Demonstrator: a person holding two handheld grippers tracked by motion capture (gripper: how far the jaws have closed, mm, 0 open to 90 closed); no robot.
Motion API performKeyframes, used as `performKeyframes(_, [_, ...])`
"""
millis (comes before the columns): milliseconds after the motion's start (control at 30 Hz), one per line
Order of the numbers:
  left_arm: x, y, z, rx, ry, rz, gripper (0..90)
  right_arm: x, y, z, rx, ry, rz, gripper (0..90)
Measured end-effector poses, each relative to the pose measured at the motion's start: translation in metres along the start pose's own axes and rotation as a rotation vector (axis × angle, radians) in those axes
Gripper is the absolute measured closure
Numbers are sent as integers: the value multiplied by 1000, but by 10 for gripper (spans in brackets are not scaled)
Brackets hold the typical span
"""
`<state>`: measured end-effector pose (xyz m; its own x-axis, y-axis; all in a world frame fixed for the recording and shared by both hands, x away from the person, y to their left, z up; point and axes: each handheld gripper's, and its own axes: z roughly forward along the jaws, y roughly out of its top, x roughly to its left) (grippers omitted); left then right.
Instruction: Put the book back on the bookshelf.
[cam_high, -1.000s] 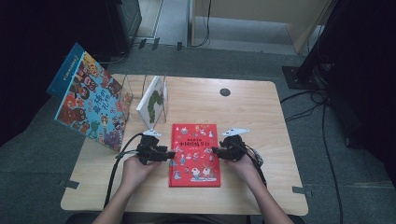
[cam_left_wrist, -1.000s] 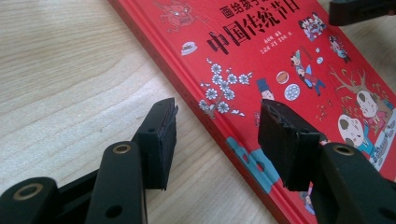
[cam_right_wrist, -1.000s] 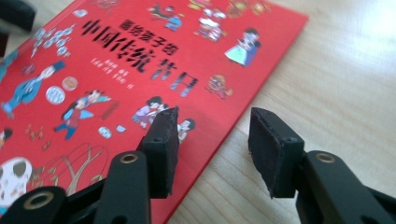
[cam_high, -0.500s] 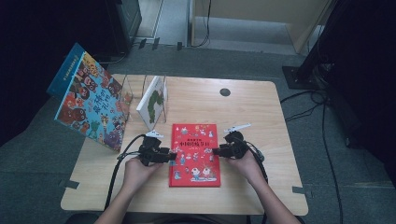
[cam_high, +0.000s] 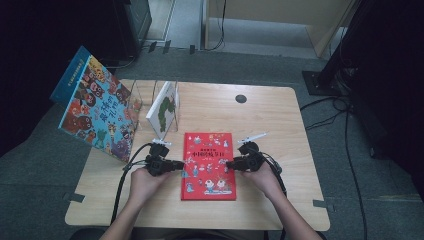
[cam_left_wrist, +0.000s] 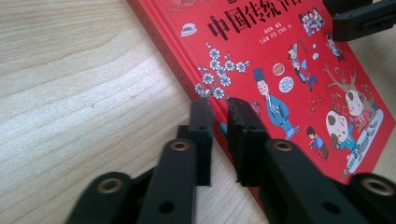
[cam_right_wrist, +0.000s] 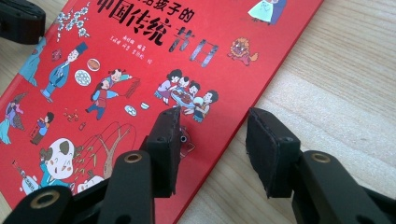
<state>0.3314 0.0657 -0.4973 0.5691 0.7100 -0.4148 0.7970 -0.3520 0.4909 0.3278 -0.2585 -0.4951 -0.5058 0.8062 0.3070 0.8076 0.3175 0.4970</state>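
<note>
A red picture book (cam_high: 209, 155) lies flat on the wooden table (cam_high: 280, 125) in front of the person. My left gripper (cam_high: 181, 163) sits at the book's left edge (cam_left_wrist: 280, 56). Its jaws have just been closing and now stand almost together (cam_left_wrist: 219, 105), one tip over the wood and one over the cover, pinching nothing. My right gripper (cam_high: 230, 164) is at the right edge of the book (cam_right_wrist: 116, 60). Its jaws stand apart (cam_right_wrist: 212, 121), one over the cover and one over the table.
A clear rack holds a white book with a green picture (cam_high: 162, 107), just behind the red book's left corner. A large colourful book (cam_high: 97, 110) leans off the table's left side. A dark round hole (cam_high: 241, 98) sits at the back. Cables trail from both grippers.
The left gripper's jaws have narrowed at the book's left edge. Both hands and the red book stay where they were.
</note>
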Motion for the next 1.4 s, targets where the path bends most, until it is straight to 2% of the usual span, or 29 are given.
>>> performKeyframes(67, [1, -1, 1, 10, 11, -4, 853, 0, 0, 0, 5, 0, 2, 547])
performKeyframes(167, [3, -1, 3, 22, 1, -13, 875, 0, 1, 0, 8, -2, 4, 549])
performKeyframes(300, [2, -2, 4, 15, 8, -16, 897, 3, 3, 1, 19, -17, 18, 543])
performKeyframes(367, [2, -2, 4, 9, 2, -24, 900, 2, 5, 1, 17, -20, 57, 552])
performKeyframes(533, [2, -3, 8, -2, -28, -22, 900, 2, 8, 1, 37, -46, 90, 551])
performKeyframes(733, [-3, -2, 12, -13, -21, -10, 900, -3, 6, -4, 56, -40, 141, 560])
performKeyframes(767, [-4, -2, 13, -13, -24, -10, 900, -4, 6, -4, 53, -47, 134, 551])
performKeyframes(800, [-5, -2, 13, -12, -23, -7, 900, -4, 6, -4, 50, -45, 147, 533])
performKeyframes(967, [-6, -2, 13, -13, -23, -8, 900, -4, 7, -4, 48, -49, 162, 535])
performKeyframes(1133, [-10, -2, 13, -10, 1, 8, 900, -5, 10, -3, 53, -41, 230, 532])
performKeyframes(1267, [-9, -2, 13, -8, -1, 6, 900, -5, 12, -3, 78, -55, 197, 543])
performKeyframes(1400, [-9, -2, 13, -9, 1, 4, 900, -5, 14, -3, 94, -41, 236, 525])
